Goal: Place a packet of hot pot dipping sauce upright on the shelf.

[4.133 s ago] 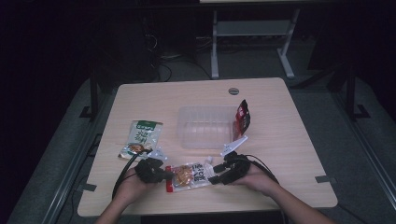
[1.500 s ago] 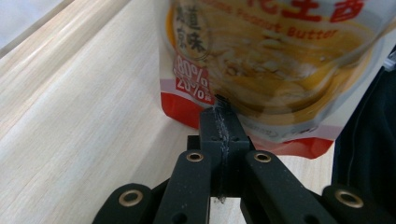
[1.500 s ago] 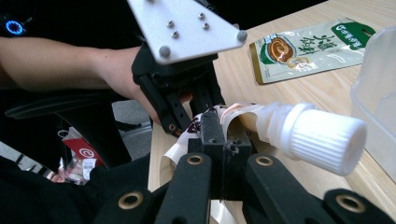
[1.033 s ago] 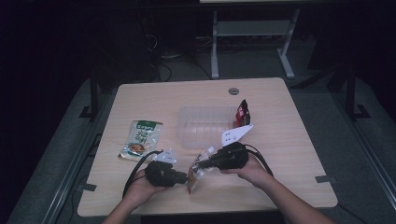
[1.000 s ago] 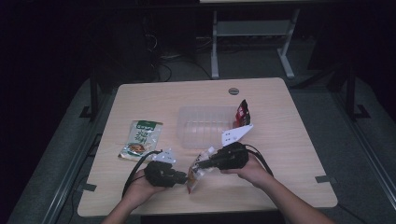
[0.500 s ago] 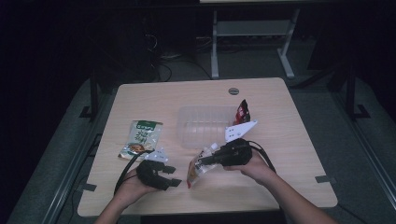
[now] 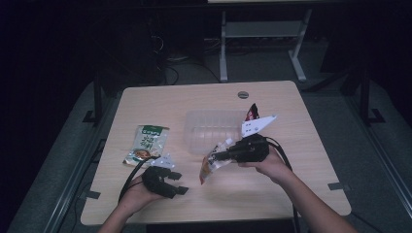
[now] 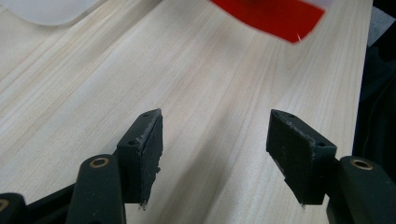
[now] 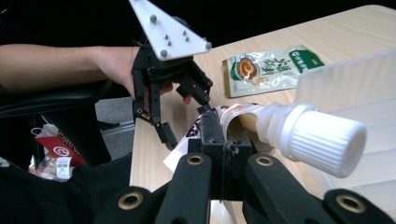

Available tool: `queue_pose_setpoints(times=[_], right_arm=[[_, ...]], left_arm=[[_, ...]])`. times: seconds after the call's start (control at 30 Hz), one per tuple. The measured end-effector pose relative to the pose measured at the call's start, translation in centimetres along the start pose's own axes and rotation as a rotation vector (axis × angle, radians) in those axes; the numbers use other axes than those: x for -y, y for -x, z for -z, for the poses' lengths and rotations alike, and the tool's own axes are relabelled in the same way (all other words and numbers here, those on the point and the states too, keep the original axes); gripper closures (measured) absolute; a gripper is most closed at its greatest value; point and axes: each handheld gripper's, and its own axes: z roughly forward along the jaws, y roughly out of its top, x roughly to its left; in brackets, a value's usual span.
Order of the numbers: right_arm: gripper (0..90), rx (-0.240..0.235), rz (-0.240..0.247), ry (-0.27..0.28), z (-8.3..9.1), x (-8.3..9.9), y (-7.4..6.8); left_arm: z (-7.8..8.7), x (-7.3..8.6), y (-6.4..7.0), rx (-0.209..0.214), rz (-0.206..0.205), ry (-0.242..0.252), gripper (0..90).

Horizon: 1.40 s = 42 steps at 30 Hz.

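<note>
A: So why's the pouch [image 7: 212, 164] up in the air like that?

B: Prob so it can go into the clear tray [image 7: 209, 127] behind it. Right gripper [image 7: 216, 156] has its jaws pinched tight on the top edge, next to the white cap [image 9: 323, 139], so the rest just hangs

A: And the left gripper [image 7: 179, 183]?

B: Jaws wide apart, nothing betw them, hovering low over bare table [image 7: 272, 194] near the front edge. Looks like it's let go & is leaving the carry to the right one, that's my read

A: Where's the pouch exactly?

B: Above the table, just in front of the tray's near wall, not touching the wood as far as I can tell

A: Which way's it pointing?

B: Long axis is tilted, cap end up toward the tray, bottom end hanging down toward the person's side. Red bottom edge [image 8: 275, 14] shows at the top of the left gripper view

A: Other stuff?

B: Green packet [image 7: 146, 143] flat on the table, left of the tray, well apart. Red-black packet [image 7: 251, 112] standing at the tray's right side
</note>
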Motion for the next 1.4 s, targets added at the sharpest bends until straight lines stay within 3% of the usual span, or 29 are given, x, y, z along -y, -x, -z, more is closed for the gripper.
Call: queue_pose_setpoints(times=[0.57, 1.4], right_arm=[[89.7, 0.072, 0.018, 0.052, 1.4, -3.1, 2.1], [89.7, 0.159, 0.011, 0.021, 1.3, -5.2, 5.1]], left_arm=[[0.2, 0.1, -0.1, 0.005, -0.009, 0.002, 35.9], [0.2, 0.1, -0.2, 0.001, -0.011, 0.0, 36.0]])
